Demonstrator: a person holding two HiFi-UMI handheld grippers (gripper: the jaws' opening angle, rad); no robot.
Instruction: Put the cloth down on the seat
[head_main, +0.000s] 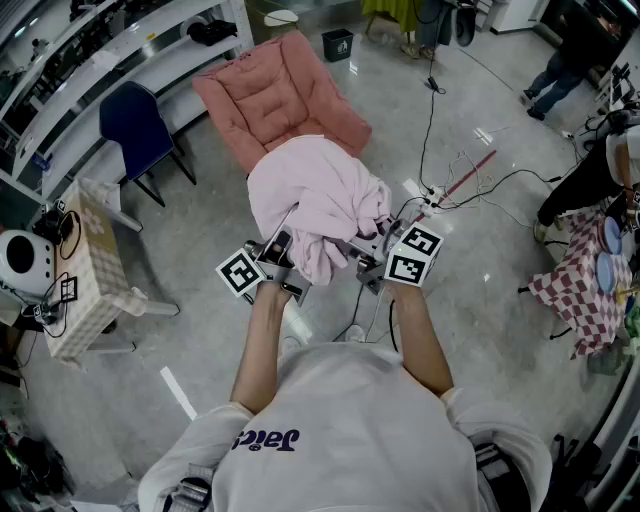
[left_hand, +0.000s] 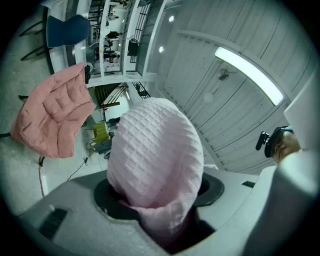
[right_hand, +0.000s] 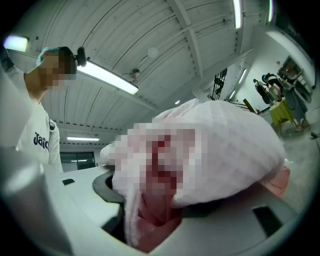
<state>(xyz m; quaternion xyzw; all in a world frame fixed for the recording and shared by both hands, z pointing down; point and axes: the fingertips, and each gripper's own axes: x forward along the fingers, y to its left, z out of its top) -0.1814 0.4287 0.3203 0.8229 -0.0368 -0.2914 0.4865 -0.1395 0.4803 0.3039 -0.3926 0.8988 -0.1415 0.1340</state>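
A pale pink waffle-weave cloth (head_main: 315, 200) hangs bunched in the air between my two grippers, over the glossy floor. My left gripper (head_main: 288, 252) is shut on its left lower part and my right gripper (head_main: 366, 250) on its right lower part. In the left gripper view the cloth (left_hand: 155, 160) bulges up out of the jaws and hides the fingertips. The right gripper view shows the same, with the cloth (right_hand: 230, 150) piled over the jaws. The seat, a salmon-pink padded floor chair (head_main: 285, 90), lies just beyond the cloth, and its cushion (left_hand: 52, 117) shows again at the left.
A blue chair (head_main: 135, 120) and white shelving stand at the back left. A small table with a checked cover (head_main: 95, 270) is at the left. Cables (head_main: 430, 150) and a red stick (head_main: 470, 175) lie on the floor at the right, near a checked table (head_main: 580, 285).
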